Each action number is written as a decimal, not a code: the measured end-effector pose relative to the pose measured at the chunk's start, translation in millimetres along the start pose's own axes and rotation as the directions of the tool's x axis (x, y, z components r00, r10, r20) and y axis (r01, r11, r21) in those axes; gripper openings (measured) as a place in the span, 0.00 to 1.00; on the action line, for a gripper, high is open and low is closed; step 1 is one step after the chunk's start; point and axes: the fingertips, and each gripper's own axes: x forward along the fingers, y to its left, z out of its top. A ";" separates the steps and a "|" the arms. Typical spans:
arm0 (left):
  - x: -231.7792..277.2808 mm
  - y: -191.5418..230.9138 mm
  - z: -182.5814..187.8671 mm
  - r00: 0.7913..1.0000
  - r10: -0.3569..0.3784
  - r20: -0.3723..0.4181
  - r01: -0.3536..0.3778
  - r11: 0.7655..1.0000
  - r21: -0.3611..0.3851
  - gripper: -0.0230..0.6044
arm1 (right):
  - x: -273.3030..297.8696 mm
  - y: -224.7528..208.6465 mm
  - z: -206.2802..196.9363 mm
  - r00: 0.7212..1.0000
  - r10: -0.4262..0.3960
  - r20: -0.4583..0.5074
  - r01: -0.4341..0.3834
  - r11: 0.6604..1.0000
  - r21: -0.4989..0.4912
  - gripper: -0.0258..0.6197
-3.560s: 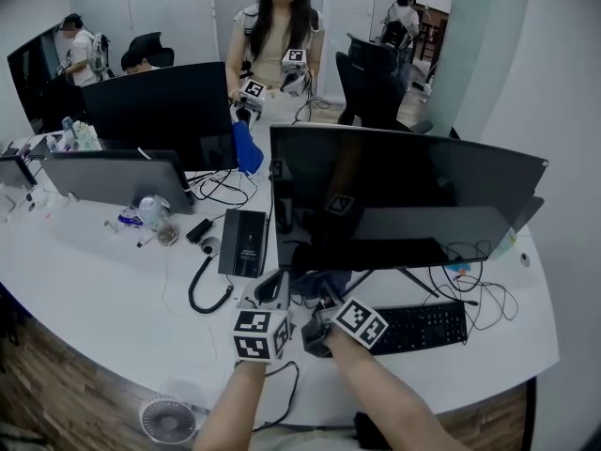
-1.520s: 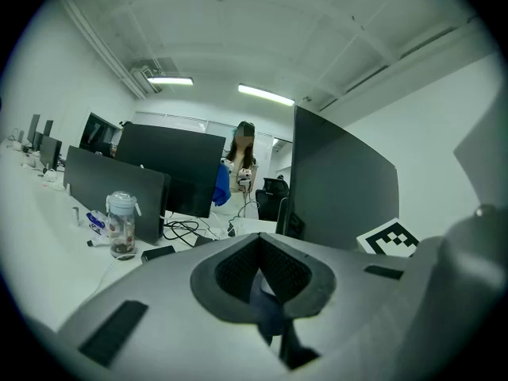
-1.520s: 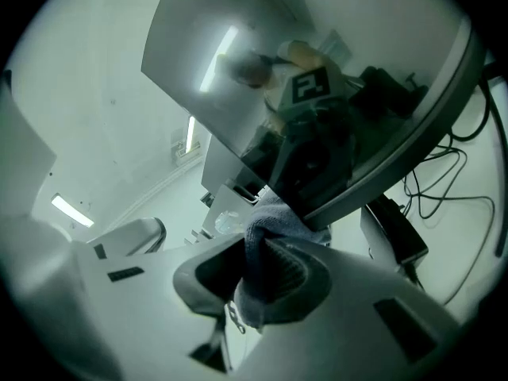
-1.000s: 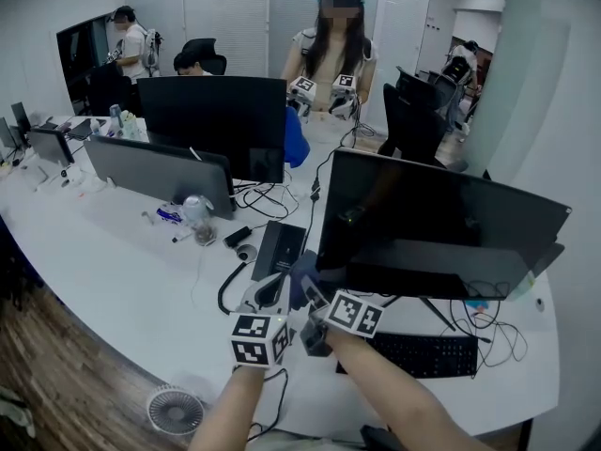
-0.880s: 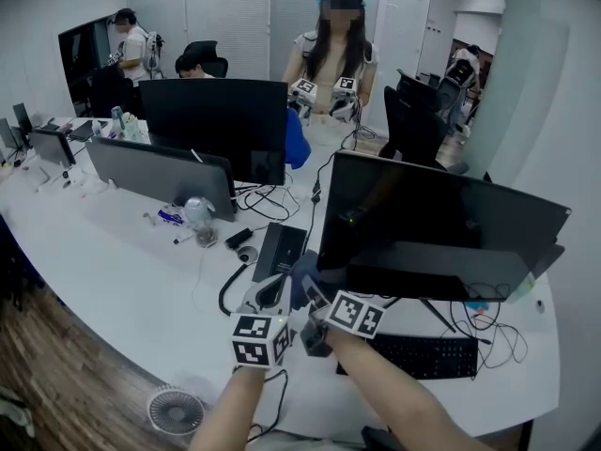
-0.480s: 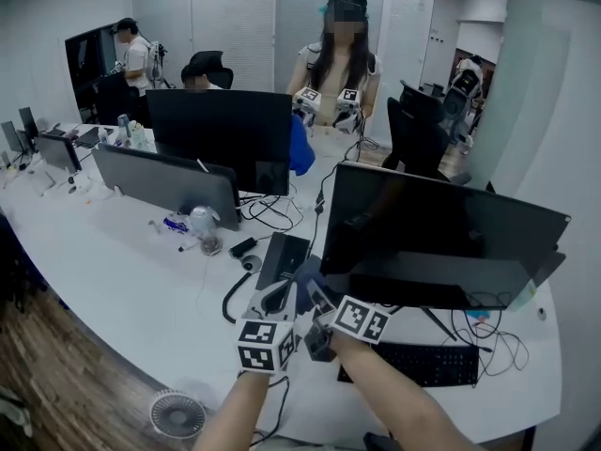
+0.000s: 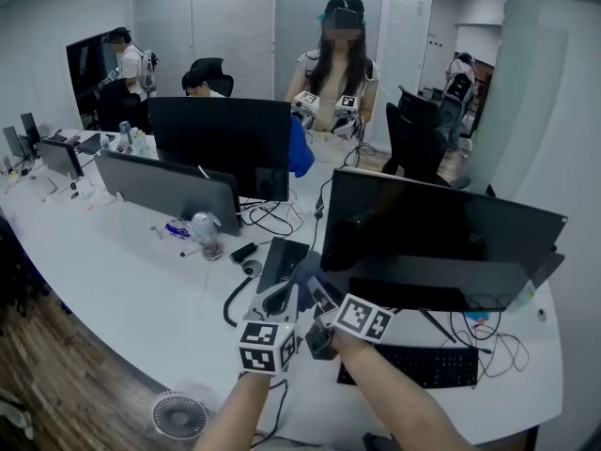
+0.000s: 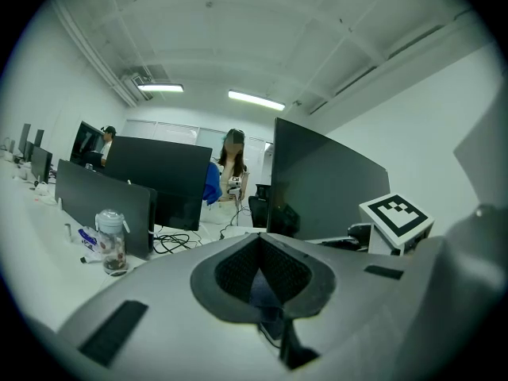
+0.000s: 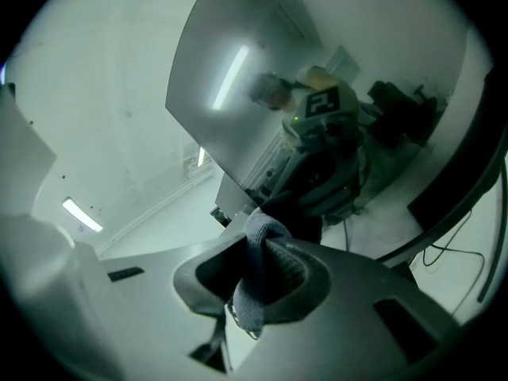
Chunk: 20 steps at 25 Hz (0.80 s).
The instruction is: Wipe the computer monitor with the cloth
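- Head view takes in the long white desk (image 7: 113, 280), curving from near left to far right, with dark screens standing along it.
- Biggest thing near us is the computer monitor (image 7: 441, 228) on the right half of the desk: a wide black panel, switched off and glossy, with a paler band across its lower part. Its stand is mostly hidden behind the arms and the right gripper's marker cube.
- A black keyboard (image 7: 423, 365) lies below the monitor on the near right, its left end covered by the forearm.
- Left gripper (image 7: 274, 299) is up beside the monitor's lower left corner. In the left gripper view its jaws (image 8: 258, 244) are drawn together, the pads meeting at the tip. A dim bluish patch sits in the notch behind them, and there's no telling what it is.
- Right gripper (image 7: 316, 294) is just to the right of the left one, and its jaws are clamped on the cloth (image 7: 305, 271).
- Right gripper view shows the cloth (image 9: 258, 268) well: grey-blue, soft, bunched into a thick fold that pokes out past the jaw tips and hangs below them.
- That fold is right up at the monitor's lower left area, where the screen mirrors the right gripper (image 9: 262, 244) and its marker cube. Whether the fabric actually touches the glass can't be made out.
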 end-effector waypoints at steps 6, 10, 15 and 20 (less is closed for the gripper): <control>-1.7 -2.5 9.4 1.000 -0.011 -0.002 0.011 1.000 0.009 0.05 | -0.4 11.6 10.7 1.000 0.005 0.009 -0.004 1.000 -0.022 0.13; -2.2 -1.1 15.5 1.000 -0.014 0.005 0.014 1.000 0.006 0.05 | 1.0 17.8 17.9 1.000 0.010 0.026 -0.009 1.000 -0.029 0.13; -2.6 0.9 20.7 1.000 -0.011 0.010 0.011 1.000 -0.006 0.05 | 3.2 24.4 24.6 1.000 0.012 0.026 -0.011 0.999 -0.041 0.13; -2.1 2.8 26.1 1.000 -0.008 0.014 0.008 1.000 -0.005 0.05 | 4.8 32.2 32.5 0.999 0.022 0.032 -0.021 0.998 -0.055 0.13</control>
